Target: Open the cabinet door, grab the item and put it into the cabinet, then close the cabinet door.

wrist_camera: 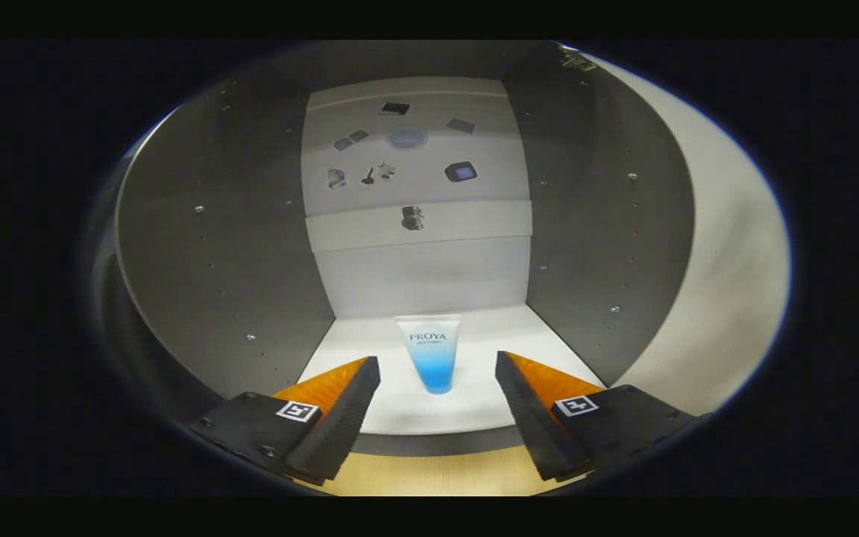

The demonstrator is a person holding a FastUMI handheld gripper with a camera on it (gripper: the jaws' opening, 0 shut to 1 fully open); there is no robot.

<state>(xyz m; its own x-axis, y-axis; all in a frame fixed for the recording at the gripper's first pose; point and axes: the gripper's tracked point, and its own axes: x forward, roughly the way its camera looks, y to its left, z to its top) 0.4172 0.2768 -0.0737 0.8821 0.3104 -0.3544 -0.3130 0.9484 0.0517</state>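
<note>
Tube [433, 356] upright, cap down, on white cabinet floor [474, 328], inside open cabinet | gripper [437, 373] jaws spread wide, empty, touching nothing | tube just ahead, centred between fingers [340, 406]

Gripper [437, 388] showing two black textured jaws with orange outer faces, each black screwed mount wearing a white square marker.

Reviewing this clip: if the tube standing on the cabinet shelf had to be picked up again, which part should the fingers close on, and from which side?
Grip the tube around its mid-body, coming straight in from the cabinet's open front. It stands on its narrow blue cap end, widening upward, so a low pinch could probably tip it. The gripper is open, the tube just ahead between the fingers, untouched, and the side walls leave little room for a sideways approach.
</note>
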